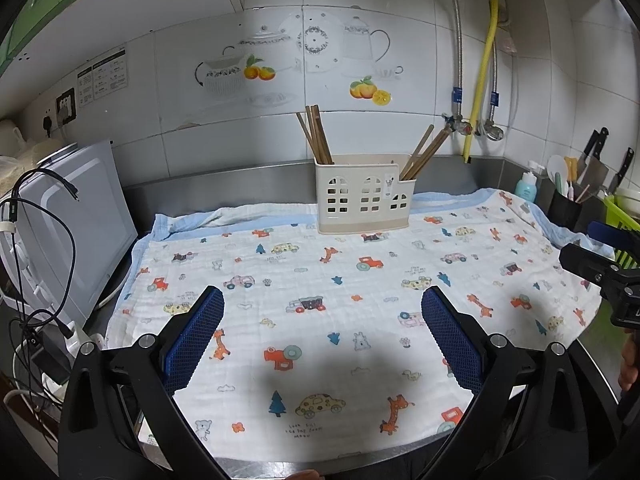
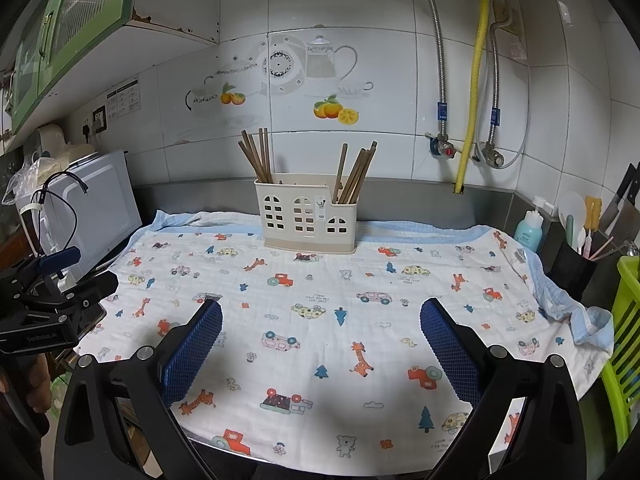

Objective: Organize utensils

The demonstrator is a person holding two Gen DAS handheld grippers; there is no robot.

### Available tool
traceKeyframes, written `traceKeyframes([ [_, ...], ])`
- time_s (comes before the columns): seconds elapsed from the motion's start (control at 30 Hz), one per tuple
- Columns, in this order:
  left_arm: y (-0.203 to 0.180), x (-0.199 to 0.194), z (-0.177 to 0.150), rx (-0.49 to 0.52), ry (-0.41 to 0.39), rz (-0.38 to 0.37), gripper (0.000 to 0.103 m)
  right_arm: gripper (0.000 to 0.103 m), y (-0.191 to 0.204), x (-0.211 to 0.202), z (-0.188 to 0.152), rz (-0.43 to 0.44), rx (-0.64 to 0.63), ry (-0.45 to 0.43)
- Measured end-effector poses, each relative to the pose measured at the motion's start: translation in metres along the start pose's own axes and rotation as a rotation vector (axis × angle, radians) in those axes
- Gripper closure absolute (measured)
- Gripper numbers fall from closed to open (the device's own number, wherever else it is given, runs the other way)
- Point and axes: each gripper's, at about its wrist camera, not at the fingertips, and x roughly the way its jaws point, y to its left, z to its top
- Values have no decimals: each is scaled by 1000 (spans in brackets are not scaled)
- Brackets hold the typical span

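A cream utensil holder (image 1: 363,196) (image 2: 307,216) stands at the back of a printed cloth (image 1: 340,320) (image 2: 320,320). Brown chopsticks stand in its left compartment (image 1: 317,136) (image 2: 256,156) and lean in its right compartment (image 1: 422,152) (image 2: 356,172). My left gripper (image 1: 323,300) is open and empty over the near cloth. My right gripper (image 2: 321,312) is open and empty over the near cloth. Each gripper also shows at the edge of the other's view: the right one (image 1: 600,264), the left one (image 2: 60,284).
A white appliance with cables (image 1: 68,220) (image 2: 96,208) stands at the left. A black cup of utensils (image 1: 564,208) (image 2: 576,268), a blue bottle (image 2: 529,230), knives (image 1: 596,160) and a green rack (image 2: 626,340) are at the right. Pipes and valves (image 2: 464,148) run on the wall.
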Motion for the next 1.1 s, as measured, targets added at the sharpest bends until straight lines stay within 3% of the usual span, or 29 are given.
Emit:
traceKeyframes([
  [1.1,-3,4,-5,1,15,5,5,7,1,4,-1,3,-3,8],
])
